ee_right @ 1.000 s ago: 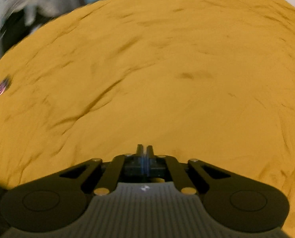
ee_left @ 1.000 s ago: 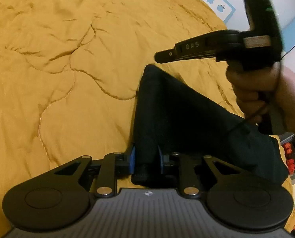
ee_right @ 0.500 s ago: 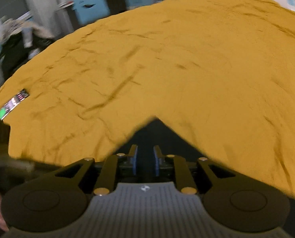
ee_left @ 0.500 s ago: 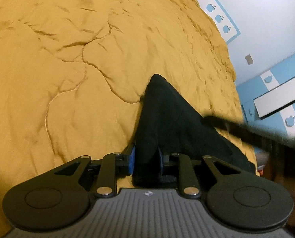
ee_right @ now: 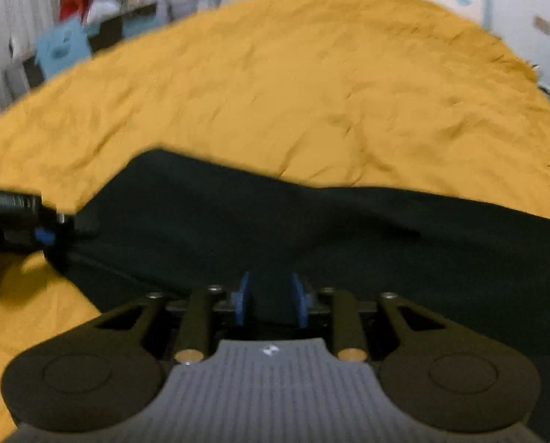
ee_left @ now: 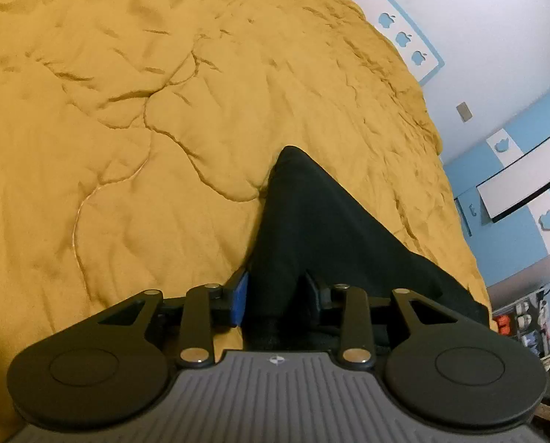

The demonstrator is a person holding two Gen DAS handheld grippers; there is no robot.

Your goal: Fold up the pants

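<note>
Black pants point(ee_right: 311, 229) on the mustard bed cover point(ee_right: 293, 92), long axis running left edge to right edge across the lower frame. Right tool point(ee_right: 270, 301) opening, fabric between spread pads; left tool point(ee_left: 276, 297) opening around a fold.

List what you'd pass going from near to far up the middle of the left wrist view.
left gripper, jaws opening around the fabric → black pants → mustard quilt → white wall with blue apple shapes.

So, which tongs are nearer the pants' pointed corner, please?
Left: left tongs straddle the pants just behind that corner; right tongs sit farther along; both are opening.
</note>
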